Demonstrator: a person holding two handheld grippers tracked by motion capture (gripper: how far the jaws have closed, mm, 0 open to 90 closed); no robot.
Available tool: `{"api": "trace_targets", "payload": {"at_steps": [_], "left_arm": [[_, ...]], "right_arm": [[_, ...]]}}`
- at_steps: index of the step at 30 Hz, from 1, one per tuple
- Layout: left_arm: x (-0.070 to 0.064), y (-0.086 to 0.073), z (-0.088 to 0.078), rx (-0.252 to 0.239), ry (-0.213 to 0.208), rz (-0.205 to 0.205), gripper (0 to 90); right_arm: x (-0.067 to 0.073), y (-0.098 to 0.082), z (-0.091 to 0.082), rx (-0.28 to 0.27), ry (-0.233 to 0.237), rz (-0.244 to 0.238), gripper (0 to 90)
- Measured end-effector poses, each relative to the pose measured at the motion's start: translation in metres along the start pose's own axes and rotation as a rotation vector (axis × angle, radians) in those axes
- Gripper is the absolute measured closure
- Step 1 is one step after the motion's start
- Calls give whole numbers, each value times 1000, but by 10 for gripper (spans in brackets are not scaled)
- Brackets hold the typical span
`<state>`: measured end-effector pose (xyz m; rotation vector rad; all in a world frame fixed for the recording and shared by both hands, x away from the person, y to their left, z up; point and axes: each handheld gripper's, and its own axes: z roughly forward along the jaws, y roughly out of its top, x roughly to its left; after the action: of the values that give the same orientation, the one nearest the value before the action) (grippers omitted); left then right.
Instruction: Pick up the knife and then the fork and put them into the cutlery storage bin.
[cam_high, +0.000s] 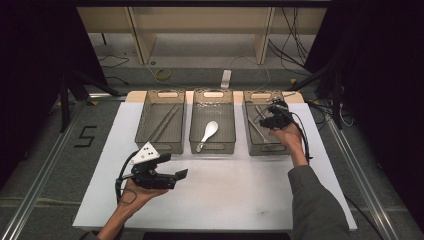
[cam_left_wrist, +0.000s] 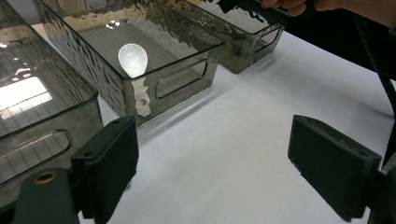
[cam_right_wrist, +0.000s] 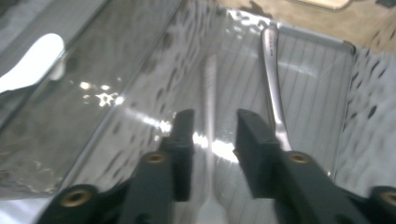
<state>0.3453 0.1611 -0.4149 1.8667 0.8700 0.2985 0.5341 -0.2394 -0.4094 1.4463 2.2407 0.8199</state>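
Right gripper view: the right gripper (cam_right_wrist: 212, 140) hangs in the right bin (cam_right_wrist: 345, 93), jaws apart, nothing pinched; a metal utensil (cam_right_wrist: 210, 88) lies below the gap at frame centre; lifting out straight seems wise, walls crowding both sides; left gripper (cam_left_wrist: 212, 163) gapes over bare table (cam_left_wrist: 243, 135).

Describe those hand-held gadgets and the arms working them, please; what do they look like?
Each hand carries a black gripper with two blocky, flat-faced jaws. The left gripper has a grey three-cornered plate dotted with small dark marks on top, and a black cable looping by the wrist. The right gripper trails a black cable along the arm, which wears a grey-green long sleeve.
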Motion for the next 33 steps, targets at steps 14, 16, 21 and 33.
{"api": "trace_targets", "payload": {"at_steps": [14, 16, 21, 33], "left_arm": [[5, 0, -2, -20, -4, -35, 158], [5, 0, -2, -16, -5, -33, 158], [6, -1, 0, -4, -7, -39, 157], [7, -1, 0, -5, -23, -52, 157]], "right_arm": [[32, -19, -38, -136, 155, -79, 386], [39, -25, -43, -152, 170, -96, 362], [53, -42, -58, -215, 228, -109, 335], [75, -79, -77, -315, 295, -118, 296]]}}
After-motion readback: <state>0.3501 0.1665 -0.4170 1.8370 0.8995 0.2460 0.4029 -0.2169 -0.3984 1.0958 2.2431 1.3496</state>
